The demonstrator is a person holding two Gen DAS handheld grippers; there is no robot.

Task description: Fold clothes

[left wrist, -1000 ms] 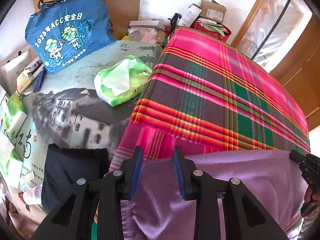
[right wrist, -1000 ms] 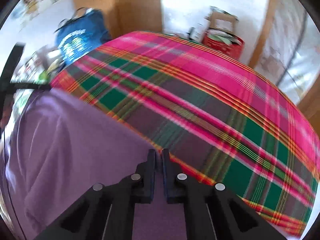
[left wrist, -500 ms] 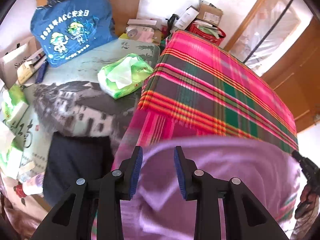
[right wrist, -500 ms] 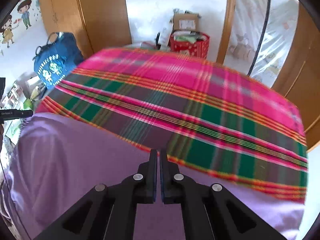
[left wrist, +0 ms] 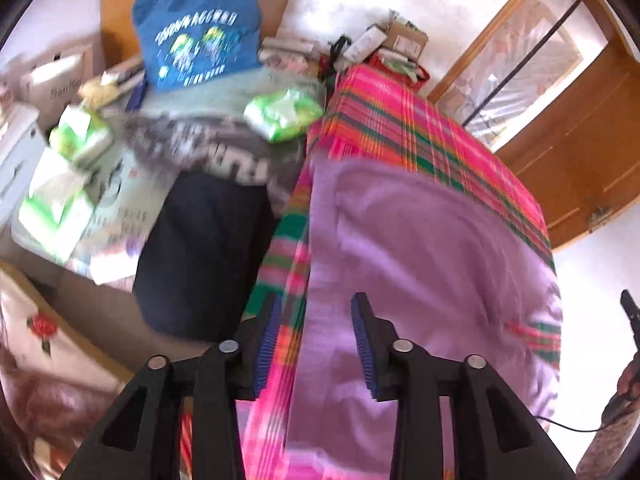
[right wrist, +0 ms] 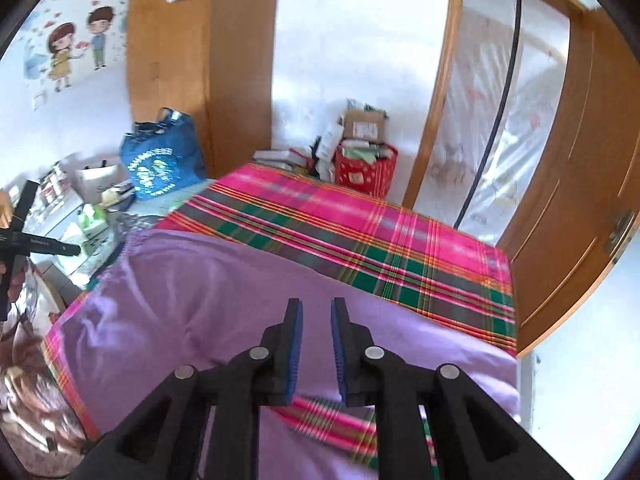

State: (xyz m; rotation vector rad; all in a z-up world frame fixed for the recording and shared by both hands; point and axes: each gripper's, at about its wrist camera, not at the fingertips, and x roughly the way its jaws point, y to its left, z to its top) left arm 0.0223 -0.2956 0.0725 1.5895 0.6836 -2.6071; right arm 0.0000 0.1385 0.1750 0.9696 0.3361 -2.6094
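Left gripper (left wrist: 316, 314): nearest item in the left wrist view; black fingers with blue pads, jaws parted about half their span and opening, nothing gripped; it is above the left edge of the garment and clear of it

Right gripper (right wrist: 316, 312): nearest item in the right wrist view; same build, jaws a narrow gap apart and opening, nothing between the pads; purple cloth lies beneath

Purple garment (right wrist: 208, 304): one, lilac, spread flat over the near end of the blanket with soft creases; a strip of plaid shows through a gap near its front edge; in the left wrist view its left edge runs along the blanket's side

Plaid blanket (right wrist: 360, 236): one, pink, green and grey check, covering the raised surface; bare on its far half

Dark folded garment (left wrist: 204, 252): one, navy or black, left of the blanket on the printed mat

Printed mat (left wrist: 224, 148): grey building scene, blurred

Green tissue pack (left wrist: 284, 114): one, just beside the blanket's far left corner; further green packs at far left

Blue tote bag (left wrist: 200, 40): printed, upright against the wooden panel

Red basket with boxes (right wrist: 366, 170): beyond the blanket's far end, against the white wall

Wooden door frame (right wrist: 560, 200): right, plastic sheeting in the opening
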